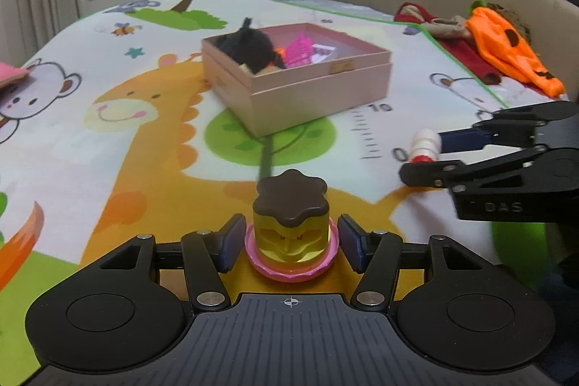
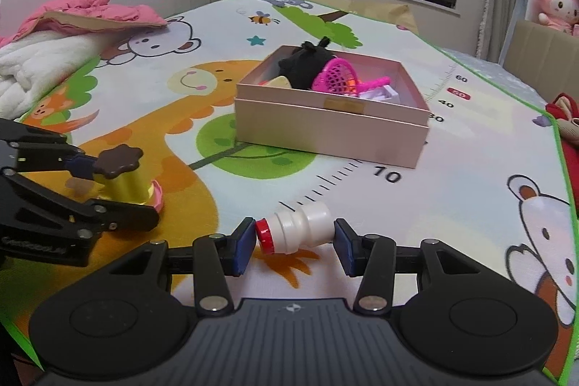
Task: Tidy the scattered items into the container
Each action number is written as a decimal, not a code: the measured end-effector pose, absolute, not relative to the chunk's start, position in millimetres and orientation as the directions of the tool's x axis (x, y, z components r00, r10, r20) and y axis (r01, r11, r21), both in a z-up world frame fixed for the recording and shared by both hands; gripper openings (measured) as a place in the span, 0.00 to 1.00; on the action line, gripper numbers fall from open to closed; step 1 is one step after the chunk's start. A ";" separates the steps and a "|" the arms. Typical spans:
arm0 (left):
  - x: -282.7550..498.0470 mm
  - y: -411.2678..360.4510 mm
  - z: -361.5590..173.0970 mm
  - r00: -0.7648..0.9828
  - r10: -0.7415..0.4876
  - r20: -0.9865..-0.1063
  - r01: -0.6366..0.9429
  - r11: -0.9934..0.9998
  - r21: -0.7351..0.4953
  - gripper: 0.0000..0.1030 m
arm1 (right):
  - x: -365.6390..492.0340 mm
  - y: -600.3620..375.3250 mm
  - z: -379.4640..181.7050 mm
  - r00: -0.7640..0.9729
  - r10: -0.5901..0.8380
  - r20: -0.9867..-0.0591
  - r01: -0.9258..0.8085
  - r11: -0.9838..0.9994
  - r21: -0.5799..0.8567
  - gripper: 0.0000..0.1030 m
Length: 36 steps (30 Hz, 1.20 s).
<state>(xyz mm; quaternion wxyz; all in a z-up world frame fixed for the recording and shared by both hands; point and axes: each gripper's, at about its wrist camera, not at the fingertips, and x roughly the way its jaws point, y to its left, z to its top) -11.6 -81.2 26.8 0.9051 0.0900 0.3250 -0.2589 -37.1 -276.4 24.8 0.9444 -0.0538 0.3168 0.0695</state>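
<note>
Our left tool is clamped on the pudding toy at bottom centre, light, hard plastic (slippery-looking); our right tool pinches the little bottle endwise.

Both wrist views low, near play mat, facing forward; share pink box, window

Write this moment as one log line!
left tool: gripping pudding toy | right tool: gripping mini bottle | pink box: ahead, partly filled
</note>
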 end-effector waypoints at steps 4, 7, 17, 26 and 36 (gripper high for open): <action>-15.0 -92.9 34.5 0.653 -0.438 -0.617 0.553 0.833 -0.006 0.59 | -37.9 -289.1 24.0 0.789 0.076 -0.609 -0.145 0.987 -0.065 0.45; -14.4 -102.5 36.3 0.653 -0.447 -0.612 0.569 0.822 0.006 0.59 | -36.9 -299.8 23.5 0.785 0.062 -0.616 -0.129 0.990 -0.064 0.45; 57.0 -125.6 74.3 0.737 -0.465 -0.491 0.544 0.839 0.021 0.59 | 13.7 -328.8 73.4 0.875 0.057 -0.481 -0.075 0.997 -0.018 0.45; 142.3 -155.6 91.1 0.823 -0.444 -0.353 0.505 0.857 0.100 0.75 | 110.3 -353.4 106.2 0.907 0.113 -0.405 -0.052 0.986 0.158 0.67; 114.1 -114.5 50.8 0.749 -0.444 -0.492 0.471 0.879 -0.077 0.92 | 134.7 -376.8 61.4 0.845 0.130 -0.519 0.011 0.966 0.259 0.67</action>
